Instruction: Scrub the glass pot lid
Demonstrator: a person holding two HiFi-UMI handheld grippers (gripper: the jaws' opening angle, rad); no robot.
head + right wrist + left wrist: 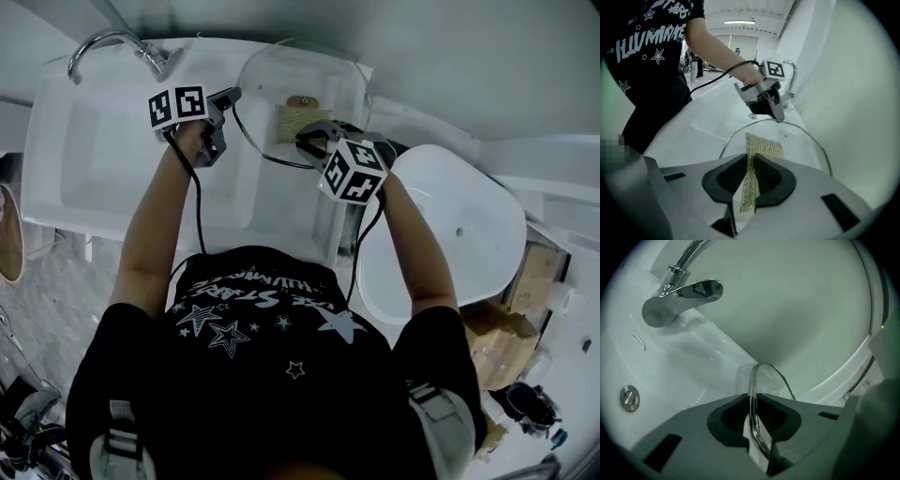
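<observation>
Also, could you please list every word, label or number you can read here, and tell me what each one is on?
"ILLUMINA..." : white print on the shirt; the rest of the word is not readable.
"STARS" : same shirt, the other line of print, upside down in the head view; the word beside it is too blurred to read.
Cubes: square code markers only, no words.
Nothing else is legible.

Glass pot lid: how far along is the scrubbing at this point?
Done: the left gripper is clamped on the rim of the glass lid, holding it over the sink. In hand: the right gripper pinches a gold mesh scrub pad that appears to lie against the glass. Left: no suds or water show, so how much is scrubbed cannot be told.
</observation>
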